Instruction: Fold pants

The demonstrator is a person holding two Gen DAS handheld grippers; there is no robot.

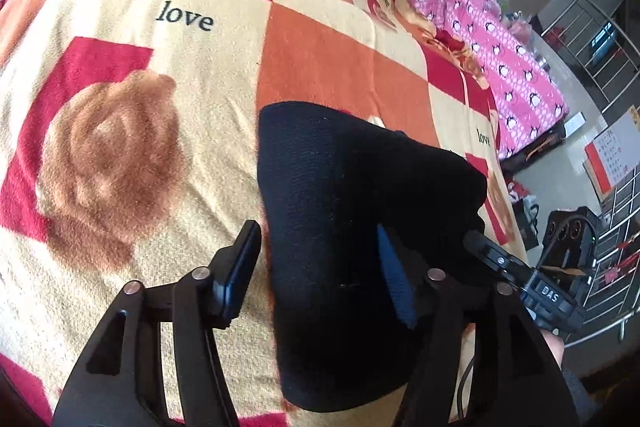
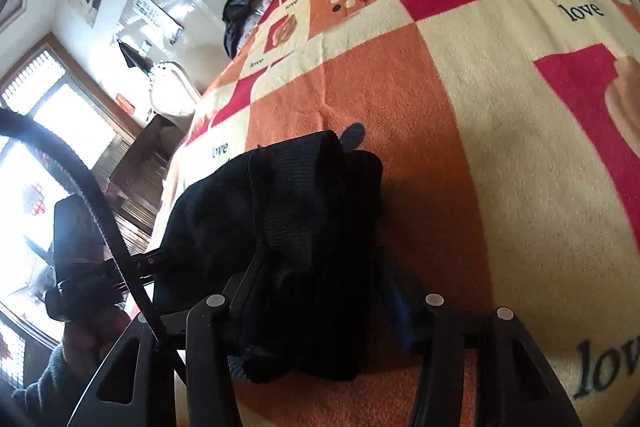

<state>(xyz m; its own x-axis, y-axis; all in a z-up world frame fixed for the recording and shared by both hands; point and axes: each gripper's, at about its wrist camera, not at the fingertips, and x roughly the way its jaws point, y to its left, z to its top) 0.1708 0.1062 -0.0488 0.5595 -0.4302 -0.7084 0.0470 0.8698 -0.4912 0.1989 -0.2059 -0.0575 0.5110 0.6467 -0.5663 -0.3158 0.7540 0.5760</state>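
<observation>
The black pants [image 1: 352, 211] lie folded into a thick bundle on the patterned blanket [image 1: 168, 75]. My left gripper [image 1: 320, 267] is open, its jaws straddling the near edge of the bundle, the left finger [image 1: 240, 267] on the blanket beside it. The other gripper shows at the right of this view [image 1: 520, 279], pushed into the pants. In the right wrist view the pants [image 2: 304, 219] bunch up between my right gripper's [image 2: 320, 291] jaws, which are spread around the cloth. The pads are mostly hidden by fabric.
The blanket [image 2: 480, 107] covers a bed. A pink penguin-print quilt [image 1: 500, 55] lies along the far edge. A black garment [image 2: 248, 7] sits at the bed's far corner. Metal racks [image 1: 600, 47] and a window [image 2: 48, 107] stand beyond the bed.
</observation>
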